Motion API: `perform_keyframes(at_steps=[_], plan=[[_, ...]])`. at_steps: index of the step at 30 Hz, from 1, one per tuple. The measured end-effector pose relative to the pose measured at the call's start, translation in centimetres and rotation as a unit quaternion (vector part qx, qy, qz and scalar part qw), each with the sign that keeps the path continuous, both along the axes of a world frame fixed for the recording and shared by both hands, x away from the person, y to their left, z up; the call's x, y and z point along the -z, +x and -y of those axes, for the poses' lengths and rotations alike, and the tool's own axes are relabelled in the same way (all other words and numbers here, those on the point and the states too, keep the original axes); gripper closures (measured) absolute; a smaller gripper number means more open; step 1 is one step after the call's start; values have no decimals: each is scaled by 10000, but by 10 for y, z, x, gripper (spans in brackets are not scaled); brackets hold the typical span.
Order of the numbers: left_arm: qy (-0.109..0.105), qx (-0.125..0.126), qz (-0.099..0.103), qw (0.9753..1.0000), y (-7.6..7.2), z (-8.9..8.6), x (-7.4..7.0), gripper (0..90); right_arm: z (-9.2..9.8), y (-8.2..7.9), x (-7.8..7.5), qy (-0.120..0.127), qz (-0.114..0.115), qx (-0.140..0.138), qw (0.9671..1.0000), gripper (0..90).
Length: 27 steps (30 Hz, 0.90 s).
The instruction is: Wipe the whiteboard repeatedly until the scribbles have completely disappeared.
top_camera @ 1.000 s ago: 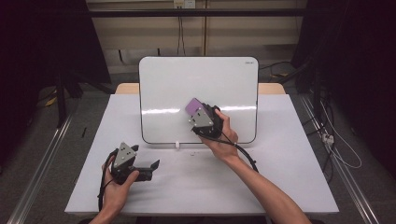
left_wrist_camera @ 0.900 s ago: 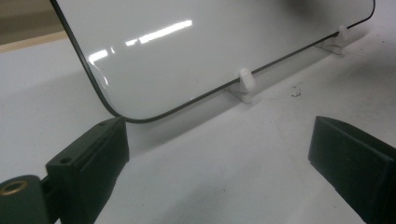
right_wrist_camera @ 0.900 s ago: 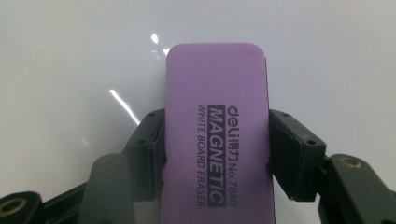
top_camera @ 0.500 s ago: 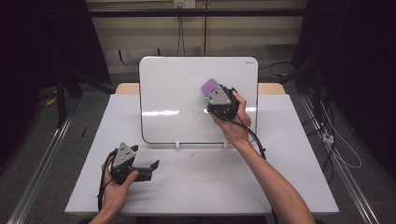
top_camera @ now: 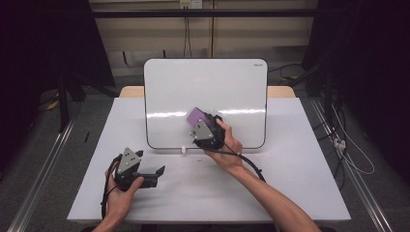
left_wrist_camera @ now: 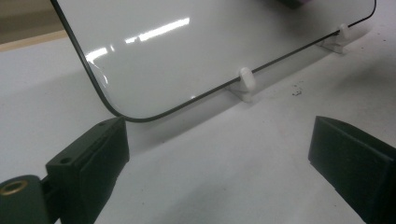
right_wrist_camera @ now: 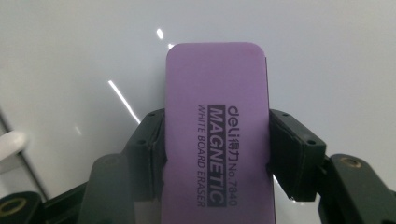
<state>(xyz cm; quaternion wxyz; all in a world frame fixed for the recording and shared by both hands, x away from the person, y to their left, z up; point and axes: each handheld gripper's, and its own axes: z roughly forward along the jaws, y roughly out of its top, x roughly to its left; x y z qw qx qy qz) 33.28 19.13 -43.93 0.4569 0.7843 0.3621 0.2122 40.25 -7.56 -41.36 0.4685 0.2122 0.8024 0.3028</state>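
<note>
— Where's the eraser?
— The purple magnetic whiteboard eraser (right_wrist_camera: 217,135) is clenched in the right claw (top_camera: 202,126), pressed against the lower middle of the whiteboard (top_camera: 232,82) (which stands propped along the worktop's (top_camera: 300,169) far edge).
— And the left claw (top_camera: 145,174)?
— Released, jaws wide apart, holding nothing, near the front-left corner.

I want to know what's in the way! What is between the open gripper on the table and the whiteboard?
Nothing: in the left gripper view, bare white table lies between the left gripper and the whiteboard.
</note>
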Motion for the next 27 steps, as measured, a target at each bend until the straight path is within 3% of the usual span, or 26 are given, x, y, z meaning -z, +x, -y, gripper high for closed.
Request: perform_keyframes(at_steps=[4,8,13,17,19,22,27], plan=[[7,19,14,10000,1,-1,0,50,2,-2,3,121,-132,-48,9998,419],[26,40,-13,10000,1,-1,0,50,12,3,-4,163,-105,49,9998,419],[12,49,4,10000,0,-1,-1,51,33,18,-23,291,44,384,9988,419],[-35,12,-3,10000,0,-1,0,51,46,29,-35,554,91,653,9963,419],[-19,6,-8,10000,0,-1,0,51,43,26,-31,469,227,681,9963,419],[12,16,17,10000,0,-1,-1,51,34,18,-22,409,214,594,9972,419],[-2,10,11,10000,-1,0,-1,51,9,-2,2,103,91,166,9998,419]])
